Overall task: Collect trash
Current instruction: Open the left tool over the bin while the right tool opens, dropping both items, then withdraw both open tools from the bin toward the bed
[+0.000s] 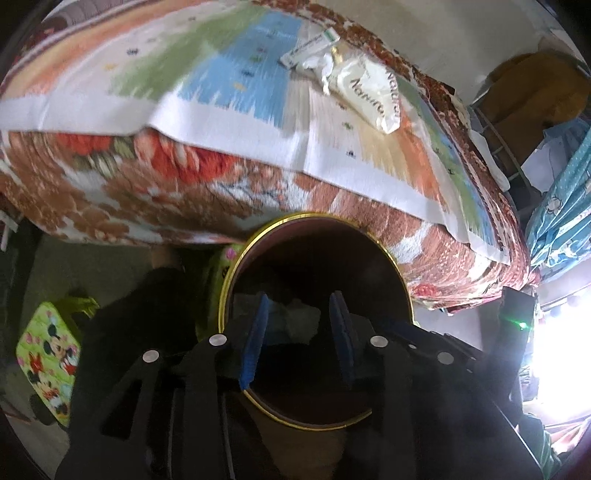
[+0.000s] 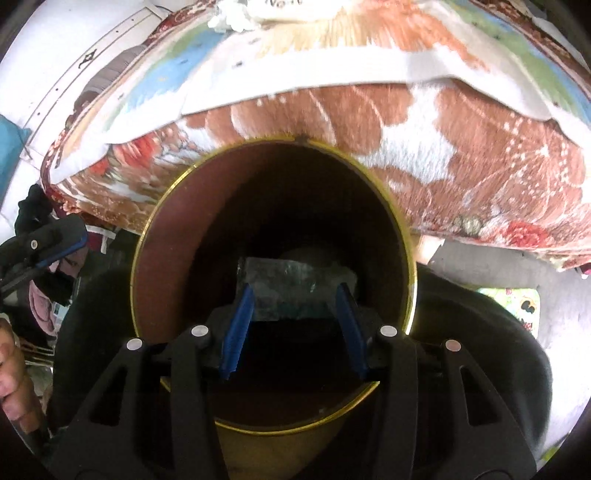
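Note:
A round bin with a gold rim (image 1: 236,266) (image 2: 280,140) and a dark maroon inside stands on the floor against the bed. My left gripper (image 1: 300,295) hangs over its mouth, open, with nothing between the blue pads. My right gripper (image 2: 295,288) is above the same bin, also open and not holding anything. Crumpled pale trash (image 1: 295,317) and a greenish clear wrapper (image 2: 288,273) lie at the bottom of the bin. On the bed lie a white "Natural" bag (image 1: 373,92) and a green-and-white packet (image 1: 310,48); crumpled white trash (image 2: 231,16) shows at the top edge.
The bed carries a floral brown blanket (image 1: 184,184) (image 2: 480,166) with a striped cloth on top. A green cartoon-print stool (image 1: 48,354) (image 2: 517,306) stands on the floor beside the bin. Blue curtains (image 1: 561,206) and clutter fill the right. A person's hand (image 2: 14,369) shows at the left edge.

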Tool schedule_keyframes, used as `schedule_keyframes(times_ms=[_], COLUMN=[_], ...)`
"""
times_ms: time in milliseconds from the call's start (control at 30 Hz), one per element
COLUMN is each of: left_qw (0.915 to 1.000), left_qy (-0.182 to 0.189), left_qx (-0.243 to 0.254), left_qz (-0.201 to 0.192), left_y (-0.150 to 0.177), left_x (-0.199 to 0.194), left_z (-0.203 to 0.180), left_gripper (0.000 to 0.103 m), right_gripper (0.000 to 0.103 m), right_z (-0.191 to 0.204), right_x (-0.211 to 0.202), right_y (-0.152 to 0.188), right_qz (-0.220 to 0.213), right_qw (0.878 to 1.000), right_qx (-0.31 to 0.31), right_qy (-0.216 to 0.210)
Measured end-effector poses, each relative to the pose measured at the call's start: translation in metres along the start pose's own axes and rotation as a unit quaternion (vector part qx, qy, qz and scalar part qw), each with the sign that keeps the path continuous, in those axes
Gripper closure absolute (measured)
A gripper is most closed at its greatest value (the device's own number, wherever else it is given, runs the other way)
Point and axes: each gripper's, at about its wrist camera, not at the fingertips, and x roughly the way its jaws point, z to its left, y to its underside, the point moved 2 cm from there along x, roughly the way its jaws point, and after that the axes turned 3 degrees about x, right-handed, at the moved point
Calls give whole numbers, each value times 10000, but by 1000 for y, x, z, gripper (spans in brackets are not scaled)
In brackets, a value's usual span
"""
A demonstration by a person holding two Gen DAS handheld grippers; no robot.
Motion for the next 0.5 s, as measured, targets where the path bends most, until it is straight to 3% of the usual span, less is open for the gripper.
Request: schedule_keyframes(times_ms=[300, 500], left_qw=[9990, 9972], left_qy=[-146, -301], left_qx=[236, 397], left_qz=[-339, -549], left_y=[-9, -17], left_x=[-27, -43], left_z=[-8, -12], left_gripper=[57, 50], right_gripper=[58, 51], right_z=[10, 17], right_x=[-35, -59], right_y=[-9, -16], right_qz=[-433, -735], right_qw=[9988, 9967], right_qx=[-208, -344], right_qy=[-52, -54])
